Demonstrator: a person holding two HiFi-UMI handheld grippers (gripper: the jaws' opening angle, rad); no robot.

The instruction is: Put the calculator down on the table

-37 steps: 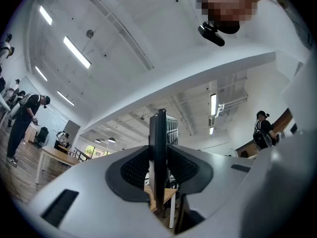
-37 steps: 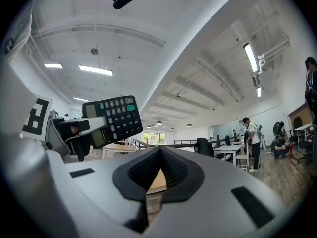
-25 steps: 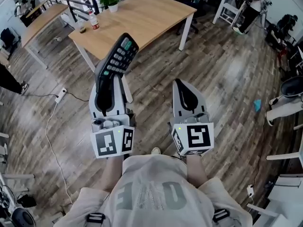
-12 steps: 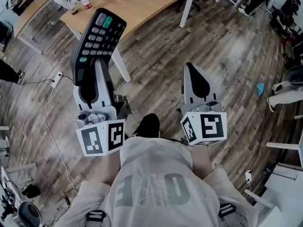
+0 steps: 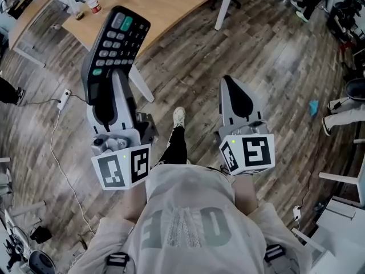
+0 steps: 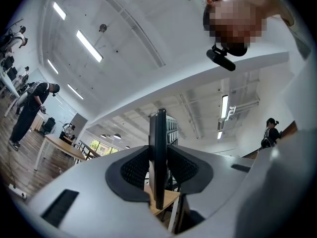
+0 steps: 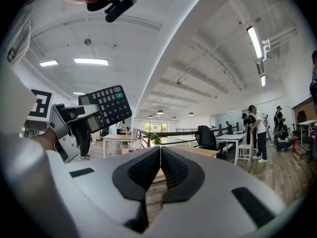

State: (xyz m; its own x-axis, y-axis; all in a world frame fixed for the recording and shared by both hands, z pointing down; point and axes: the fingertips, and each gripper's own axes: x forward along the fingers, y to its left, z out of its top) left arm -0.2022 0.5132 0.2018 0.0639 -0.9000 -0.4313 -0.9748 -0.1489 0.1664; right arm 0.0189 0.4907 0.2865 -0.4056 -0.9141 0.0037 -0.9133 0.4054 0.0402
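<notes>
Seen from above, a person [image 5: 182, 227] stands on a wood-plank floor [image 5: 274, 67] with a gripper in each hand. The left gripper [image 5: 112, 81] pinches the lower end of a black calculator [image 5: 117, 41] between its fingers. The calculator is held up in the air, key side toward the camera, in front of the near corner of a light wooden surface [image 5: 171, 4], and is not resting on it. In the left gripper view the calculator appears edge-on, clamped from both sides. The right gripper [image 5: 231, 87], well apart to the right, holds nothing, its fingers pressed together. A bottle [image 5: 93, 4] stands at the surface's left end.
</notes>
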